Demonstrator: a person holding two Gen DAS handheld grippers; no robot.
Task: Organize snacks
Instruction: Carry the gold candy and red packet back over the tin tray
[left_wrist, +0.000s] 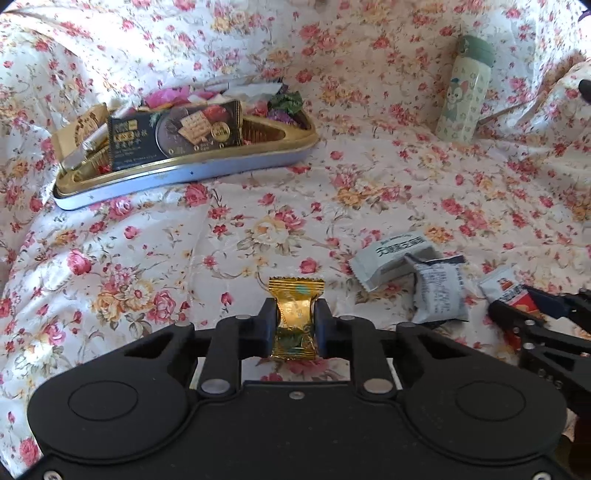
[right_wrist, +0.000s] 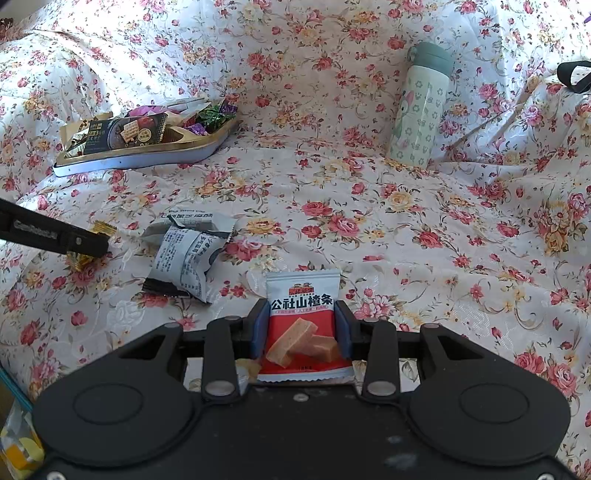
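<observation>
From my left wrist, the left gripper (left_wrist: 295, 325) has its jaws clamped on the gold candy (left_wrist: 294, 321), long axis pointing ahead; the tin (left_wrist: 236, 162) lies ahead and left. From my right wrist, the right gripper (right_wrist: 300, 328) grips the red packet (right_wrist: 303, 325), tin (right_wrist: 147, 157) farther off, so the left is nearer.

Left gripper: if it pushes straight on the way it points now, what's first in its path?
Likely just the floral cloth. The left gripper, shut on the gold candy, points at bare fabric; the tin sits off left. Depth unclear.
</observation>
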